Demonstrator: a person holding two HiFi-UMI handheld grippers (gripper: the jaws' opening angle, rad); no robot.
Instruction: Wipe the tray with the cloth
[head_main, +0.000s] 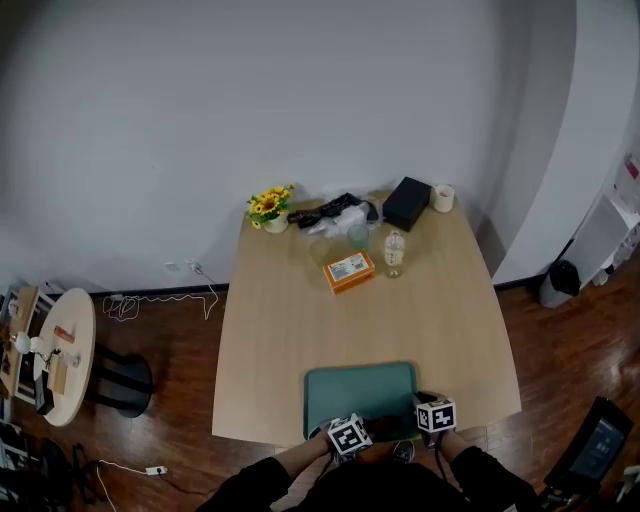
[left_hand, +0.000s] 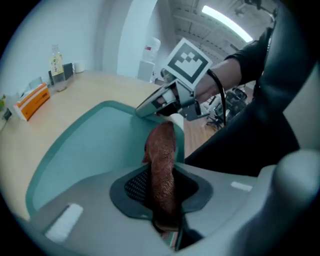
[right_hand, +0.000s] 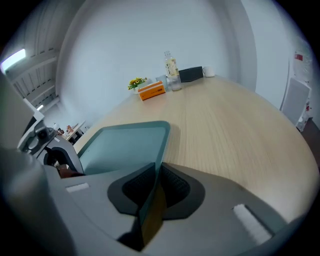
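The teal tray (head_main: 360, 392) lay at the worktop's (head_main: 290, 330) six o'clock edge. My right tongs (right_hand: 154, 176) pinched its rim near the five o'clock corner; my left tongs (left_hand: 161, 186) were pressed tight on the reddish cloth (left_hand: 162, 150), over the tray's six o'clock side. An orange box (head_main: 349, 270) sat at twelve o'clock, well apart.

You had open tabletop (head_main: 290, 320) between the tray (head_main: 360, 390) and the orange box (head_main: 349, 270); bottle (head_main: 394, 253), black box (head_main: 406, 203) and flowers (head_main: 270, 207) crowded the far edge by the wall (head_main: 300, 100).
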